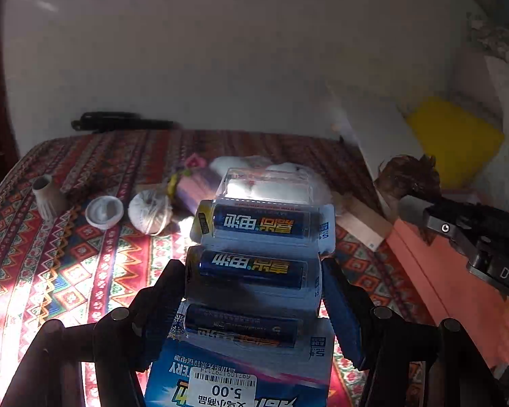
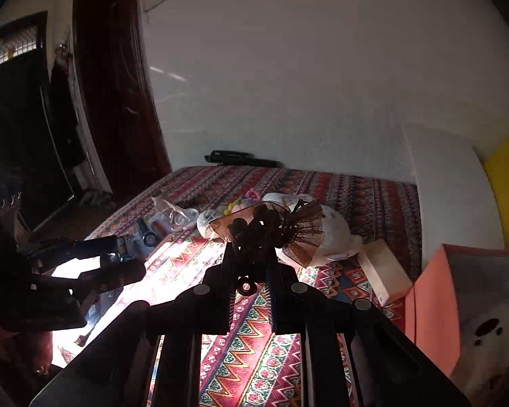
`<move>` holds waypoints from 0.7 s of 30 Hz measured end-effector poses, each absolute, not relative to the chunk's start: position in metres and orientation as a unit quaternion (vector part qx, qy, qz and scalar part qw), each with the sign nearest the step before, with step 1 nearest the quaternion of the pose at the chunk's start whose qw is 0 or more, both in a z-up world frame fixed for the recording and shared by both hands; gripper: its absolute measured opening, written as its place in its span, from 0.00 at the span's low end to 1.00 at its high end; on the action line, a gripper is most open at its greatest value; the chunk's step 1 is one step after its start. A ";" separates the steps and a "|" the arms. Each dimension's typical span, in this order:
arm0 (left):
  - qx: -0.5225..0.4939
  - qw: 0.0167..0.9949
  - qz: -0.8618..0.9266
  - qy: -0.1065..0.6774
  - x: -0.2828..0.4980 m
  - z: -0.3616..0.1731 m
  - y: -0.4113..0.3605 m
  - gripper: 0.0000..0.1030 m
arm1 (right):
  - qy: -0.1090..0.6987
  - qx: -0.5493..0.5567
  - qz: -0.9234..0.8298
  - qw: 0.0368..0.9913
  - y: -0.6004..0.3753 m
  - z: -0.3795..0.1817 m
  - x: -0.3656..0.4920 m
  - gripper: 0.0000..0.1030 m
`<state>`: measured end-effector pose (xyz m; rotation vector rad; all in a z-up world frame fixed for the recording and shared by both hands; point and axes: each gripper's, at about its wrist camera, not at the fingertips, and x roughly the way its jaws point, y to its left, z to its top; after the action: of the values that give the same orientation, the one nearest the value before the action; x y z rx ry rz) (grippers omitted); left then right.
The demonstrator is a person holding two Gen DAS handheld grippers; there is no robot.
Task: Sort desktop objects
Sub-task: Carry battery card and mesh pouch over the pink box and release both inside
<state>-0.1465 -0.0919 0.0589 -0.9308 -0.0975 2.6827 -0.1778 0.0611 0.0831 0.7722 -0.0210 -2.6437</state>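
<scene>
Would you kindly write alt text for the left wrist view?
The left gripper holds a blue blister pack of batteries above a red patterned tablecloth. Beyond lie a white string ball and an orange box.

The battery pack (image 1: 254,271) shows all its print upside down. Its white price sticker (image 1: 222,386) says "5.00", w/ a barcode and tiny digits too blurry to read. The card has letters "TERY" in white. Chinese words run along each blue battery. The black gripper (image 1: 471,237) at right shows "DAS", cut off.
</scene>
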 end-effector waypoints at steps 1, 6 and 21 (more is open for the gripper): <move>-0.320 0.165 0.933 -0.027 -0.140 0.062 -0.075 0.65 | -0.010 0.266 -0.947 0.182 0.074 0.091 -0.168 0.15; -0.304 0.237 0.923 -0.002 -0.110 0.081 0.010 0.66 | -0.037 0.231 -0.964 0.124 0.146 0.118 -0.128 0.15; -0.319 0.384 0.864 0.063 -0.074 0.088 0.234 0.66 | -0.177 0.216 -0.960 -0.013 0.369 0.123 -0.063 0.15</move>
<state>-0.0743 0.2337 0.0877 -0.8131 0.1597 2.2027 -0.0626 0.3691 0.1232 0.6857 -0.5603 -3.0413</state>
